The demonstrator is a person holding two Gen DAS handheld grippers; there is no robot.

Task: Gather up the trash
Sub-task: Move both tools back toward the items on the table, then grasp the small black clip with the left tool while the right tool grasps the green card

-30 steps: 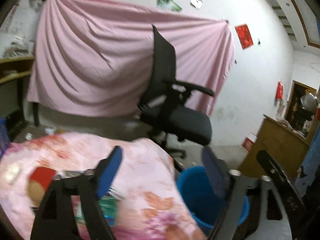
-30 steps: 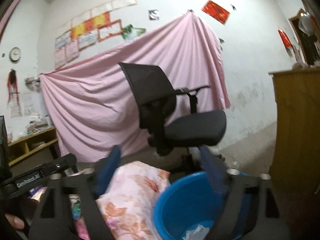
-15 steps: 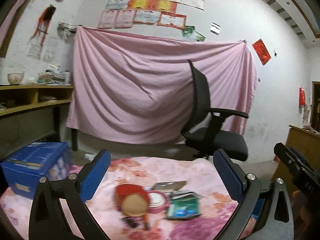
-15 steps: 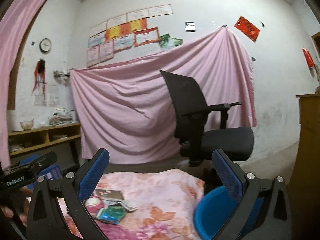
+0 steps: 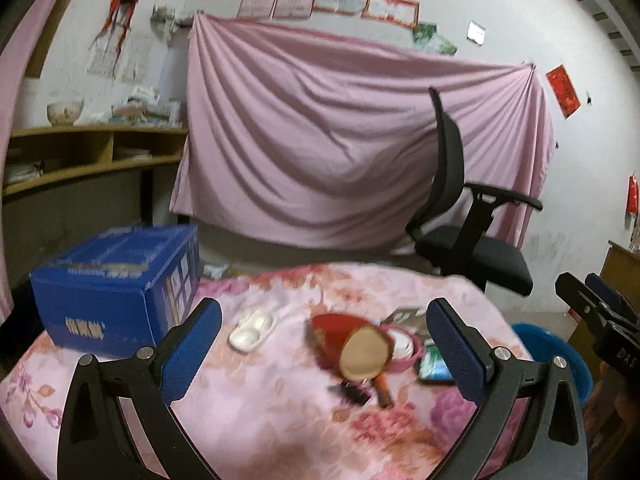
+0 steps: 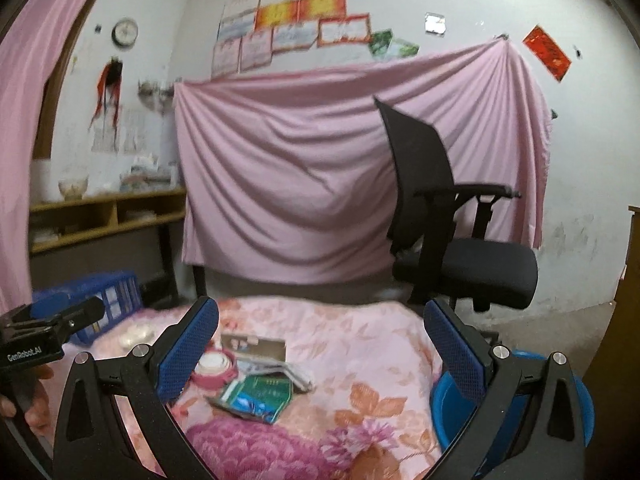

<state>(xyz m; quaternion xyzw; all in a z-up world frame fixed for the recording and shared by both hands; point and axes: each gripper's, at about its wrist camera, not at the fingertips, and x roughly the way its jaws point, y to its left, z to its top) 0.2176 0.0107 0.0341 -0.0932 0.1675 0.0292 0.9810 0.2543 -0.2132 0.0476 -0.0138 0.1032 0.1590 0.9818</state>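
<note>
Left gripper hangs wide open and empty above the table. Blue box sits at 9 o'clock, white case just right of it. Trash pile lies at centre: red cup on its side, pink tub touching it, green wrapper at 3 o'clock, small bits at 6 o'clock. Right gripper also spread wide, empty, over wrapper and papers. Blue bin sits low at 4 o'clock off the table edge. Risks: cup likely rolls if nudged; flat wrapper may slip the pads or snag cloth; the case or box could be grabbed by mistake; a drop may miss the bin.
</note>
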